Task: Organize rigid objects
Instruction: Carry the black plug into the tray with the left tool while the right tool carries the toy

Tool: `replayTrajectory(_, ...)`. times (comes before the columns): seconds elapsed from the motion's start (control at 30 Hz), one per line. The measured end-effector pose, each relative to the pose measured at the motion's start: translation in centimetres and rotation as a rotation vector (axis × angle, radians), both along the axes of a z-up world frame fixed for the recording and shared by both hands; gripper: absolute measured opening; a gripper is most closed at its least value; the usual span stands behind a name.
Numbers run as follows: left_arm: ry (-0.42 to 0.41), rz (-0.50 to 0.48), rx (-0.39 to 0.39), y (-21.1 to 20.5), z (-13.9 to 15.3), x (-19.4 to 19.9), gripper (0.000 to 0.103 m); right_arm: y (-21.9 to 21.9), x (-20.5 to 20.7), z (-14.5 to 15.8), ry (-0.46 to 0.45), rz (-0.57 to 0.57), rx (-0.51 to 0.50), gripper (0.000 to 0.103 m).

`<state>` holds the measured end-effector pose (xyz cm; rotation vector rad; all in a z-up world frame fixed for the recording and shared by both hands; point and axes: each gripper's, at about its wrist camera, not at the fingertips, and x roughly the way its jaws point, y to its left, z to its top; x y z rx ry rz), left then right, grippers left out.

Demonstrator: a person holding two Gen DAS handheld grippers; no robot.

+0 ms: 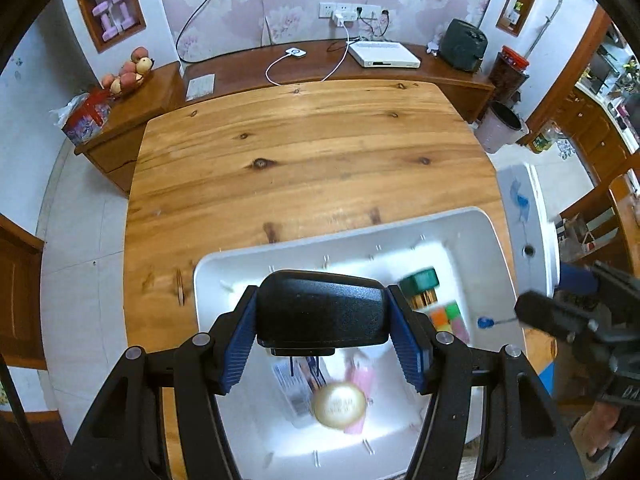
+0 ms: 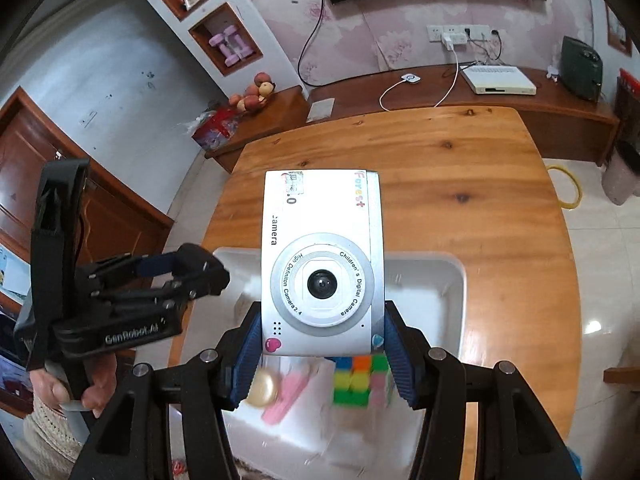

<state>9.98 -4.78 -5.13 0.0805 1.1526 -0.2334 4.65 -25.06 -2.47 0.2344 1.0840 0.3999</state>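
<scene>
Left gripper [image 1: 322, 336] clamped on a black plastic device [image 1: 322, 310], blue pads [image 1: 240, 344] pressed to both sides, held over the near half of the white bin [image 1: 480, 240]. Right gripper [image 2: 323, 354] closed around a white children's digital camera [image 2: 322, 260], lens facing the view, raised above the same bin. Inside the bin, under the grippers: a Rubik's cube [image 2: 360, 380], a round gold tin [image 1: 339, 406], a pink item [image 2: 286, 398], a green block [image 1: 420, 280]. Bin resting on the near part of the wooden table [image 1: 304, 152].
</scene>
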Motion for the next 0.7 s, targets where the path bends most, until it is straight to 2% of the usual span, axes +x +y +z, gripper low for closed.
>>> replayTrajectory(0.23,-0.045,0.024,0.006,0.3,-2.0,-3.4,0.065,1.5,-4.7,-2.2,-0.001,-0.039,-0.053,0.057)
replayTrajectory(0.33,-0.051,0.049,0.018,0.5,-3.1,-4.1,0.065,2.1,-5.3,-3.8,0.014,-0.038,-0.086,0.057)
replayTrajectory(0.53,-0.009,0.076,0.003,0.8,-6.1,-4.5,0.065,3.6,-6.2,-7.4,0.067,-0.027,-0.158,0.057)
replayTrajectory(0.7,-0.018,0.085,0.026,0.9,-7.5,-4.9,0.065,4.3,-6.3,-8.5,0.084,-0.014,-0.183,0.057)
